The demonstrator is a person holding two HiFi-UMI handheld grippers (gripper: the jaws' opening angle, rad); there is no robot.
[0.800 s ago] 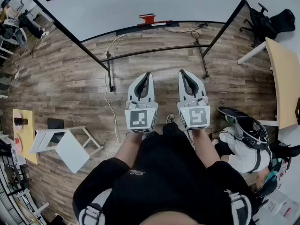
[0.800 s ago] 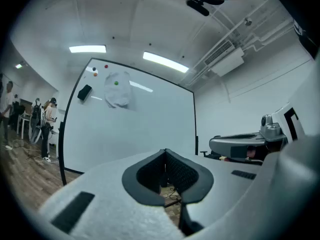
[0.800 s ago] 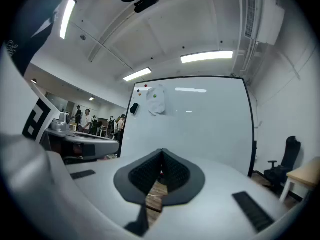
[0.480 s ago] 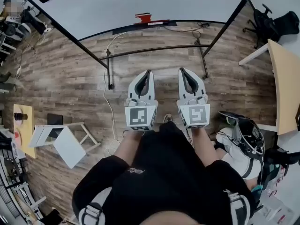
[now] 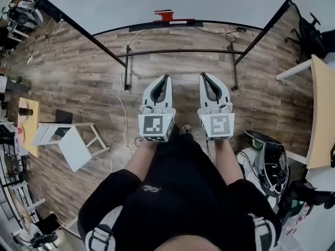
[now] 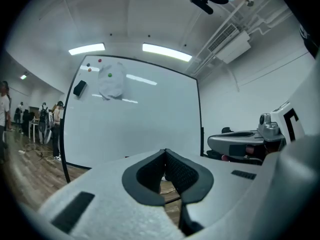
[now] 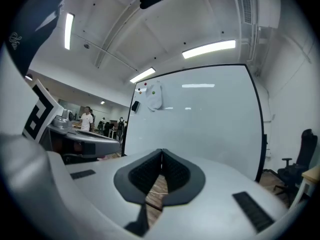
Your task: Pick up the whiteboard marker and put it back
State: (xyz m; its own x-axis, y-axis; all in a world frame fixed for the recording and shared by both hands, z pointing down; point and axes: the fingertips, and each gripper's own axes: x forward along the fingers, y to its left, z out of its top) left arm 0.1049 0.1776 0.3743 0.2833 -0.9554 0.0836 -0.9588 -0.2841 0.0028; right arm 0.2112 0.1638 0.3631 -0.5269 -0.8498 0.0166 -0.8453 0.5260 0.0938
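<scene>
Left claw [image 5: 166, 78] and right claw [image 5: 202, 76] closed, empty

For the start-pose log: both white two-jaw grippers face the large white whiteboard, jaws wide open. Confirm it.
Not open: the white left gripper and right gripper are shut, as both gripper views show. They do face the white whiteboard.

Head view overhead, gripper views facing whiteboard [image 6: 135, 119]

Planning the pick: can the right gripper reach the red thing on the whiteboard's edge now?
Probably not: right gripper is shut, well short of the red thing; only floor and the stand's crossbar between.
</scene>
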